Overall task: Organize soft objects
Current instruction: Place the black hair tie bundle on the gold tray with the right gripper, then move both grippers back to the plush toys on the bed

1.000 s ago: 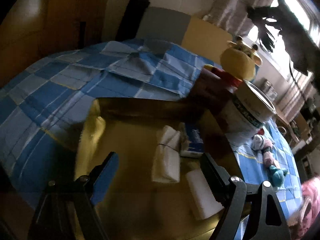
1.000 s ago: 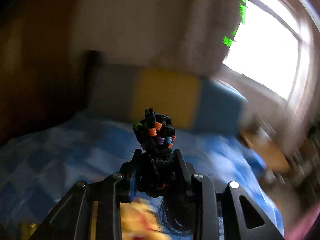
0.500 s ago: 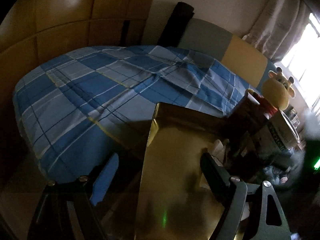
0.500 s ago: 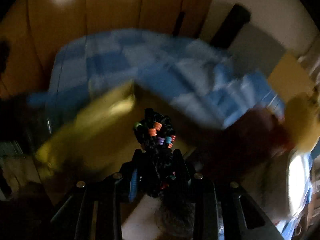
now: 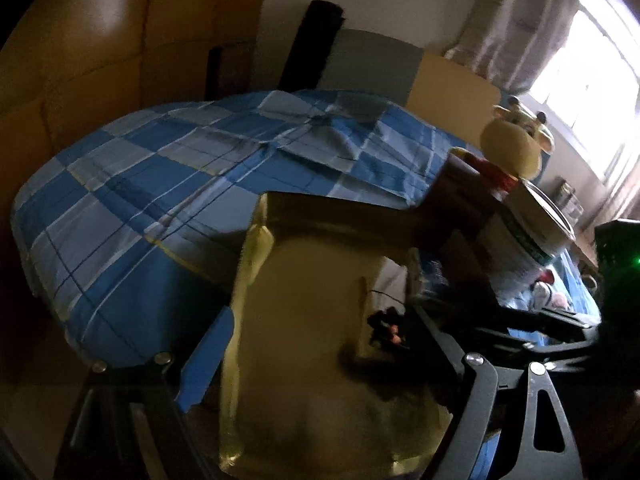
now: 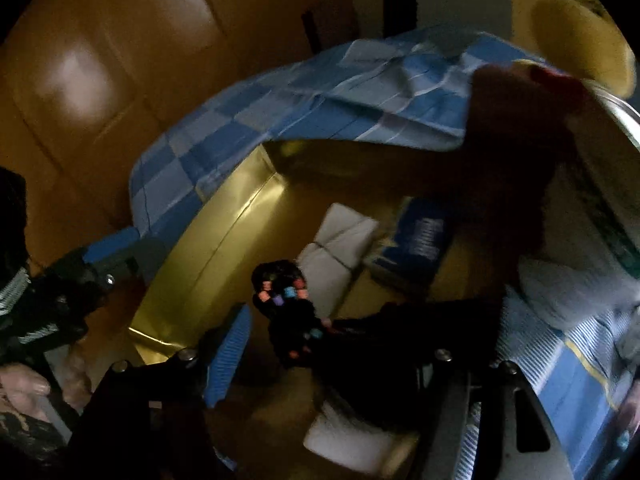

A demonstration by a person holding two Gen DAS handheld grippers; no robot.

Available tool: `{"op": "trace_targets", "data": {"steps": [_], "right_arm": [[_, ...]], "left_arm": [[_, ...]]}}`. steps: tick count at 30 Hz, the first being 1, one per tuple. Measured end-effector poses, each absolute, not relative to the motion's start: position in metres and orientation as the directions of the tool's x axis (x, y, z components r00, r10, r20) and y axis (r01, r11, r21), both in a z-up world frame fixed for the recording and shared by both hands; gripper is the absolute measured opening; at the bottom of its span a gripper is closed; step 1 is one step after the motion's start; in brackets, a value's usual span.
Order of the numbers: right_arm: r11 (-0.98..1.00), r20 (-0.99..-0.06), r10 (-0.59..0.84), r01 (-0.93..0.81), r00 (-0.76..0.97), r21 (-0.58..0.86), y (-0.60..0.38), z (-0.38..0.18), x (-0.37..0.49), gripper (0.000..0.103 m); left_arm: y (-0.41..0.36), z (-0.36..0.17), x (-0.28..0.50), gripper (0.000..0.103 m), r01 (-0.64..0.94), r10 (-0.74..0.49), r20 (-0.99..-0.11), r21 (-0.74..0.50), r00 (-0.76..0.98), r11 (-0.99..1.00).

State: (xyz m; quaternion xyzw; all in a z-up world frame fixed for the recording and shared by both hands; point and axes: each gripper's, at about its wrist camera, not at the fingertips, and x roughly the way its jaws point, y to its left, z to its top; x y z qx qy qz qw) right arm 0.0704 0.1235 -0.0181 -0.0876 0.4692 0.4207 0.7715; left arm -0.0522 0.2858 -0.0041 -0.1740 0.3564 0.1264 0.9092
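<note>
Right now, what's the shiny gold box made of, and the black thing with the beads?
Gold box: probably foil-faced cardboard; glossy, mirror-like walls with creased folds. Black beaded thing: looks like yarn or braided hair, matte and fuzzy, strung with small coloured, likely plastic, beads.

One gold box (image 6: 224, 236) sits ahead of the right gripper's fingers. Inside it, two white folded bundles: one (image 6: 336, 256) just beyond the fingertips, one (image 6: 352, 436) low between the fingers. One blue packet (image 6: 416, 248) lies beyond and to the right. One black braided hairpiece (image 6: 288, 300), dotted with coloured beads, hangs between the fingers. One yellow plush giraffe (image 5: 516, 144) and one white tub (image 5: 528, 236) stand far right of the left fingers; beside the tub, perhaps one more small soft toy (image 5: 548, 296), too blurred to count.
</note>
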Motion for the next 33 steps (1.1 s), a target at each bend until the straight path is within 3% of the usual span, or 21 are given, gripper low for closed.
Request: {"op": "trace_targets", "data": {"steps": [16, 28, 33], "right_arm": [[0.834, -0.761, 0.456, -0.52, 0.46, 0.185, -0.027, 0.013, 0.071, 0.067], [0.962, -0.735, 0.273, -0.151, 0.621, 0.229, -0.171, 0.01, 0.104, 0.067], [0.945, -0.728, 0.143, 0.125, 0.671, 0.301, -0.246, -0.011, 0.116, 0.067]], "left_arm": [[0.204, 0.008, -0.045, 0.087, -0.148, 0.021, -0.685, -0.127, 0.728, 0.981], [0.159, 0.013, -0.04, 0.087, -0.035, -0.015, -0.688, -0.059, 0.726, 0.998], [0.136, 0.014, -0.034, 0.087, 0.018, -0.041, -0.694, -0.041, 0.718, 0.999]]}}
